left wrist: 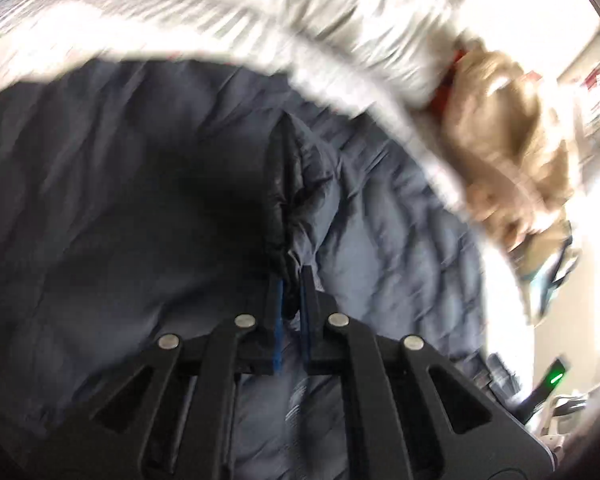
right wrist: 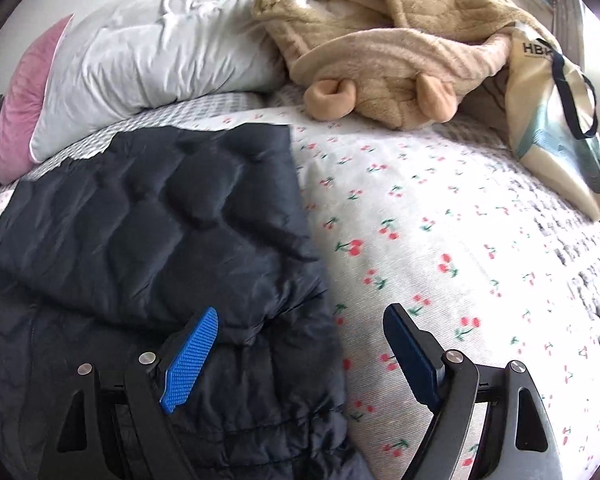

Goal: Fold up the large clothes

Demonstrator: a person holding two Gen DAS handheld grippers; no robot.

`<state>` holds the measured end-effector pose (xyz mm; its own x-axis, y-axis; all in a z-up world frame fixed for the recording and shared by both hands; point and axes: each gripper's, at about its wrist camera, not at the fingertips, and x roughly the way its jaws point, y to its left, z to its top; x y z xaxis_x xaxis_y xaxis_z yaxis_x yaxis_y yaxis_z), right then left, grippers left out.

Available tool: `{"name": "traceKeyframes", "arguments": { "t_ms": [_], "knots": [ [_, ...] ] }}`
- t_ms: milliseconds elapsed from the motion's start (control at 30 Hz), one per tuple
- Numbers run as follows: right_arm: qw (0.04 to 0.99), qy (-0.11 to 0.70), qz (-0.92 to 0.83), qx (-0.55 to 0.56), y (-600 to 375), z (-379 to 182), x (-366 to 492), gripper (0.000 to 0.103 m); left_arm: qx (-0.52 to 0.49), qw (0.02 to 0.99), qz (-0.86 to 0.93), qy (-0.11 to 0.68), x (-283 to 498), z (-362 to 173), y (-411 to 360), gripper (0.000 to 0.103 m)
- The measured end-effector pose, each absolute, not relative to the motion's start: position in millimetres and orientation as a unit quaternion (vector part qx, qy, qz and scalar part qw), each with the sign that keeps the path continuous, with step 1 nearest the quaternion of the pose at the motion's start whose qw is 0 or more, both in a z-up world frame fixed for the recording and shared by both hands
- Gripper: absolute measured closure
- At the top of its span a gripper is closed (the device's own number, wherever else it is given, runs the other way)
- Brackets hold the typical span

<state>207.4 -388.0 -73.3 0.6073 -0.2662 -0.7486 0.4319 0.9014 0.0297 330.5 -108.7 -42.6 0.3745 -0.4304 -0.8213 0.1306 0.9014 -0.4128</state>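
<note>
A dark navy quilted jacket (right wrist: 148, 220) lies on the bed (right wrist: 440, 220), part of it folded over itself. My right gripper (right wrist: 300, 332) is open and empty, low over the jacket's right edge, its left finger over the fabric and its right finger over the cherry-print bedspread. In the blurred left wrist view my left gripper (left wrist: 292, 280) is shut on a fold of the jacket (left wrist: 380, 240) and holds it above the rest of the fabric.
A white pillow (right wrist: 152, 52) and a pink cushion (right wrist: 24, 100) lie at the bed's far left. A tan plush robe (right wrist: 380, 40) is heaped at the back. A printed tote bag (right wrist: 556, 120) leans at the right edge.
</note>
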Motion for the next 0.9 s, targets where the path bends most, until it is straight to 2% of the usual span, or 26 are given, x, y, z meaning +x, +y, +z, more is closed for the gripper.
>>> {"name": "traceKeyframes", "arguments": {
  "t_ms": [100,167,200,233,267,300,333,500,600,900],
  "knots": [
    [0.887,0.393,-0.206,0.126,-397.0,-72.8,203.4,0.017,-0.089,0.809,-0.145,0.562,329.9,-78.2,-114.6,0.091],
    [0.887,0.392,-0.200,0.142,-399.1,-71.7,201.9,0.017,-0.071,0.816,-0.157,0.551,329.7,-85.5,-117.8,0.086],
    [0.887,0.393,-0.193,0.148,-397.8,-69.2,200.9,0.017,-0.061,0.824,-0.164,0.539,326.9,-81.6,-118.7,0.076],
    [0.888,0.392,-0.184,0.154,-395.2,-65.0,199.4,0.017,-0.053,0.830,-0.168,0.529,323.0,-75.1,-119.4,0.052],
    [0.890,0.390,-0.177,0.157,-392.3,-60.5,198.7,0.017,-0.048,0.836,-0.172,0.519,318.3,-66.6,-119.3,0.038],
    [0.893,0.385,-0.172,0.157,-388.6,-54.7,197.2,0.017,-0.045,0.842,-0.174,0.509,314.4,-58.8,-119.2,0.017],
    [0.896,0.381,-0.168,0.153,-384.7,-47.7,195.0,0.017,-0.041,0.848,-0.173,0.499,309.7,-50.5,-117.4,0.013],
    [0.898,0.391,-0.139,0.143,-361.4,-28.3,190.4,0.013,-0.038,0.847,-0.150,0.508,292.8,-23.1,-88.0,0.013],
    [0.896,0.404,-0.121,0.138,-343.1,-23.9,187.0,0.012,-0.065,0.843,-0.122,0.520,281.1,-15.3,-49.8,0.013],
    [0.899,0.412,-0.073,0.132,-308.0,-27.1,180.0,0.012,-0.092,0.865,-0.004,0.493,263.8,16.9,90.2,0.013]
  ]
}}
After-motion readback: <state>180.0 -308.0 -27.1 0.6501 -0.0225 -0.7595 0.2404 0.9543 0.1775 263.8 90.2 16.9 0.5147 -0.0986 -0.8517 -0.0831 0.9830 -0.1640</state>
